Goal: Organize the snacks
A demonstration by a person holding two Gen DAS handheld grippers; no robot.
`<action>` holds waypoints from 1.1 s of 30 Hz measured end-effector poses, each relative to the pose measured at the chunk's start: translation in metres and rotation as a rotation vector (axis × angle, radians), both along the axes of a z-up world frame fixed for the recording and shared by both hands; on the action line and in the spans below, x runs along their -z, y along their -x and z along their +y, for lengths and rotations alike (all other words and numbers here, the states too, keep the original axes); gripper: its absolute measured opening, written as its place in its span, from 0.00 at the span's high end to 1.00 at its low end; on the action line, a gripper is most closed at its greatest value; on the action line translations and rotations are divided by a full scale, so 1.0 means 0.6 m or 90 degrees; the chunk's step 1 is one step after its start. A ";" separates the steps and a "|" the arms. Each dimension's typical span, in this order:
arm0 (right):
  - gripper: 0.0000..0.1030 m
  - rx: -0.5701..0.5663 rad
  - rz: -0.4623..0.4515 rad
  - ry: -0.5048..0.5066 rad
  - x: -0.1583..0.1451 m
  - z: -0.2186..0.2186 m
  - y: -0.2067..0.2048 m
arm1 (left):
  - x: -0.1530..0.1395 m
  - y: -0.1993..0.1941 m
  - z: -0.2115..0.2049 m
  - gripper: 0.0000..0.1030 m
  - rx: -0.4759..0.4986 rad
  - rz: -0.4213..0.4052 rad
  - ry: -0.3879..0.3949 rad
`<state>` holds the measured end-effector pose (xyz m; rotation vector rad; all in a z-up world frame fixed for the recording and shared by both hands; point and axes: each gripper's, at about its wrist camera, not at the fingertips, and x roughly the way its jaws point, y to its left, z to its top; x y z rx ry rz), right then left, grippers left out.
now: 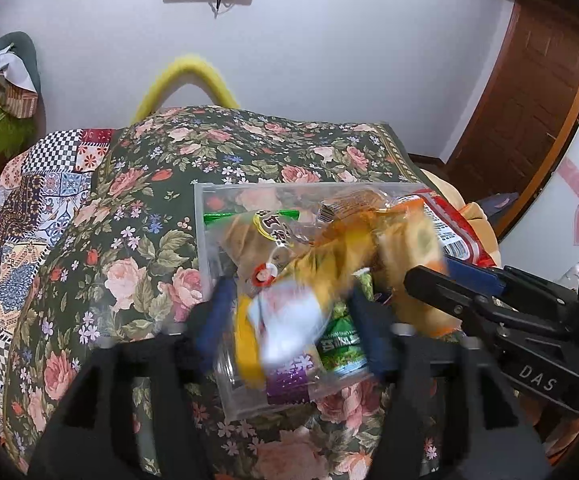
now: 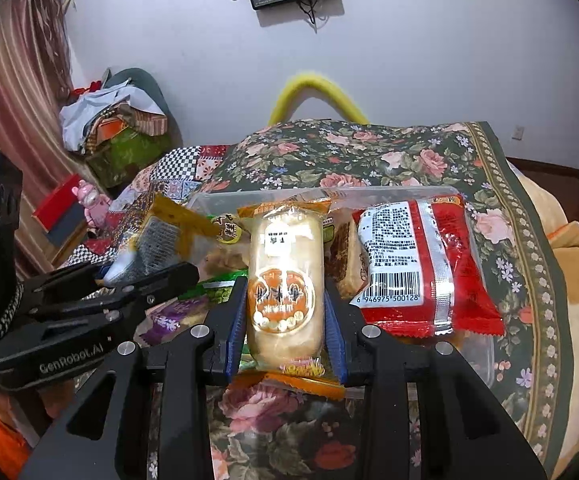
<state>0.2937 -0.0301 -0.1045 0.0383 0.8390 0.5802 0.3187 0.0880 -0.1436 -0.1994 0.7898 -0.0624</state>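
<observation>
A clear plastic box (image 1: 209, 240) (image 2: 485, 364) full of snack packets sits on a floral cloth. My right gripper (image 2: 285, 320) is shut on a pale bread roll in an orange-trimmed wrapper (image 2: 285, 272), held over the box; this gripper also shows in the left wrist view (image 1: 445, 280). My left gripper (image 1: 289, 320) is shut on a blurred yellow and white snack packet (image 1: 285, 320); it shows in the right wrist view (image 2: 145, 276) holding that packet (image 2: 157, 236) at the box's left edge. A red packet with a barcode (image 2: 429, 264) (image 1: 453, 228) lies on the box's right side.
The floral cloth (image 1: 249, 148) covers a raised surface, with a patchwork cloth (image 1: 29, 208) to the left. A yellow curved handle (image 2: 317, 88) stands behind. A pile of cloths and boxes (image 2: 117, 128) and a pink toy (image 2: 89, 200) sit far left. A wooden door (image 1: 529, 100) is right.
</observation>
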 end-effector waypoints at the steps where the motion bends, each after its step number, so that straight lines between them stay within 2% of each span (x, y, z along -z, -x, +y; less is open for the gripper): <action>1: 0.67 0.001 0.001 0.002 0.000 -0.001 0.000 | -0.004 0.006 -0.002 0.30 -0.001 -0.011 -0.002; 4: 0.66 0.001 0.001 0.001 -0.005 -0.004 0.002 | -0.014 0.018 -0.007 0.29 0.003 -0.024 -0.014; 7: 0.66 0.001 -0.005 -0.006 -0.019 -0.013 0.013 | -0.027 0.032 -0.005 0.29 0.005 -0.027 -0.004; 12: 0.66 0.006 -0.044 -0.006 -0.061 -0.030 0.045 | -0.074 0.076 -0.003 0.29 -0.006 -0.064 0.011; 18: 0.66 0.019 -0.107 -0.022 -0.135 -0.060 0.105 | -0.159 0.166 -0.020 0.29 -0.011 -0.156 -0.005; 25: 0.61 0.034 -0.195 -0.054 -0.225 -0.093 0.210 | -0.250 0.292 -0.050 0.29 -0.008 -0.258 -0.015; 28: 0.54 0.037 -0.226 -0.068 -0.251 -0.105 0.256 | -0.275 0.340 -0.064 0.29 -0.005 -0.292 -0.026; 33: 0.39 0.041 -0.256 -0.079 -0.270 -0.115 0.308 | -0.300 0.409 -0.086 0.15 -0.014 -0.339 -0.050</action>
